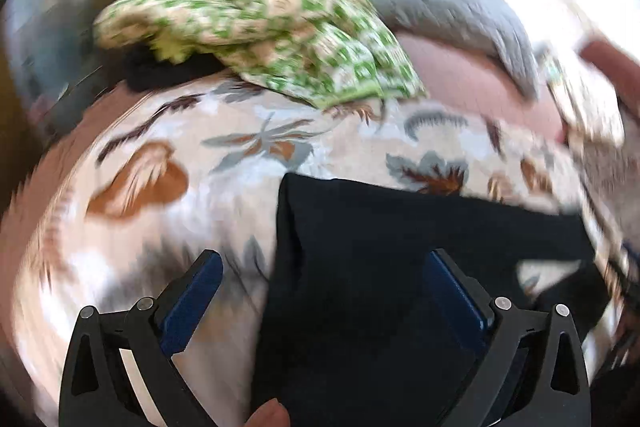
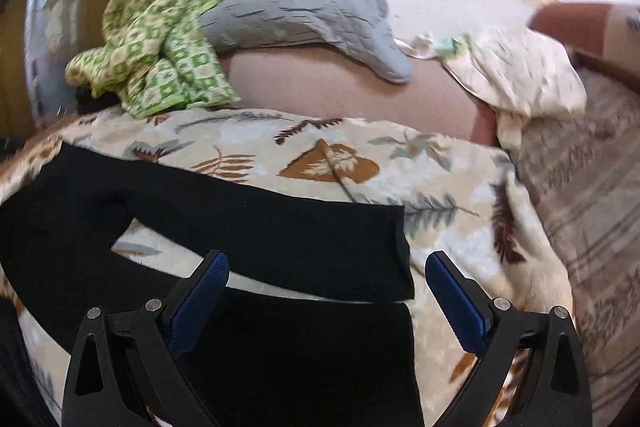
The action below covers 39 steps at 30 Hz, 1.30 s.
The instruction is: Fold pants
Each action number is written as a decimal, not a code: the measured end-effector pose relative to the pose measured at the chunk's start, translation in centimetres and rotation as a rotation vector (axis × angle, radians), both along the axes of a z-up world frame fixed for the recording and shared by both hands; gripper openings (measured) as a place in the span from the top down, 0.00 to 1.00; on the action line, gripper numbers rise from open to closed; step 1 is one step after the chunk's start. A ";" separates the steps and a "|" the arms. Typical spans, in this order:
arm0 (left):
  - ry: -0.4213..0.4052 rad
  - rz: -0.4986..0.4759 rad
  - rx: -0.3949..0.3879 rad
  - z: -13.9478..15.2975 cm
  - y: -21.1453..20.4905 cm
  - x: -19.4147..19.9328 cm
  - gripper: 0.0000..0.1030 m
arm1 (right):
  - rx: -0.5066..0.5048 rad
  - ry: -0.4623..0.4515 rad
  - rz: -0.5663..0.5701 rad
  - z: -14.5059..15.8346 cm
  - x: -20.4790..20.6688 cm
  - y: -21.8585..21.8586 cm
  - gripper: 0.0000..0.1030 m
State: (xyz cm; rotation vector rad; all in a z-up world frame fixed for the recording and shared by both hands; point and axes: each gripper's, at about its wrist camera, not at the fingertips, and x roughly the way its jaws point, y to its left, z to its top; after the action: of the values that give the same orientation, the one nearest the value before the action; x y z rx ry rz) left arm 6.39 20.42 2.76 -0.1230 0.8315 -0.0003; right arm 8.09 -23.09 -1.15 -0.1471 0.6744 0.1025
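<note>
both grippers' fingers [image 2: 452,291] spread wide above black pants [image 2: 280,239].

The left gripper [image 1: 322,277] has its jaws spread wide, holding nothing. The right gripper [image 2: 327,277] is likewise wide apart. A fingertip [image 1: 269,414] shows beneath the left one.

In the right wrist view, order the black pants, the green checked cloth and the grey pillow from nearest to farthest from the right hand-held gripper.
From the right hand-held gripper:
1. Black pants, directly beneath and ahead.
2. Green checked cloth, far left.
3. Grey pillow, behind it at the wall.
</note>
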 end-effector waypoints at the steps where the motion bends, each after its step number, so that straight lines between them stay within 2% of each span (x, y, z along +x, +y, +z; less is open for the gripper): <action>1: 0.013 -0.070 0.036 -0.2 0.2 1.1 0.01 | -0.004 0.005 0.011 -0.1 0.0 0.2 0.04; 2: 0.028 -0.122 0.063 -0.5 0.4 2.1 0.01 | -0.010 0.009 0.019 -0.2 0.0 0.4 0.04; 4: 0.067 -0.182 0.032 -1.5 1.6 4.2 0.04 | -0.021 0.000 0.024 -0.1 -0.1 0.7 0.04; 6: 0.050 -0.198 -0.002 -1.6 2.8 6.1 0.05 | -0.019 -0.001 0.019 -0.1 -0.1 0.6 0.04; 9: 0.022 -0.195 0.003 -2.2 4.2 8.2 0.07 | 0.000 0.000 0.007 0.0 0.1 0.2 0.04; 14: 0.061 -0.229 -0.065 -4.3 5.3 10.7 0.29 | 0.005 0.018 -0.014 -0.4 0.5 -0.2 0.04; 20: 0.073 -0.246 -0.138 -6.4 5.8 13.7 0.31 | -0.012 0.025 -0.010 -0.7 0.7 0.0 0.04; 24: 0.114 -0.266 -0.111 -7.5 5.0 14.0 0.33 | -0.015 0.026 -0.017 -0.7 0.7 -0.2 0.04; 27: 0.116 -0.247 -0.081 -7.5 4.9 13.5 0.57 | 0.001 0.023 -0.032 -0.6 0.6 -0.6 0.04; 29: 0.100 -0.202 -0.102 -7.1 5.9 13.3 0.83 | 0.012 0.025 -0.038 -0.6 0.7 -0.9 0.04; 31: 0.082 -0.192 -0.125 -6.7 6.3 12.7 0.95 | 0.019 0.024 -0.044 -0.5 0.7 -1.1 0.04; 35: 0.045 -0.205 -0.060 -5.3 5.0 11.2 0.96 | 0.039 0.006 -0.069 -0.1 0.5 -1.7 0.05; 39: -0.006 -0.199 -0.027 -3.1 3.6 9.4 0.97 | 0.134 -0.022 -0.163 0.9 0.6 -4.6 0.05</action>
State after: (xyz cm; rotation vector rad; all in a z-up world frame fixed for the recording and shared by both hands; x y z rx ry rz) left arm 15.76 24.04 -0.35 -0.0654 0.8354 -0.1989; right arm 8.72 -27.69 -0.21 0.0355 0.6532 -0.0111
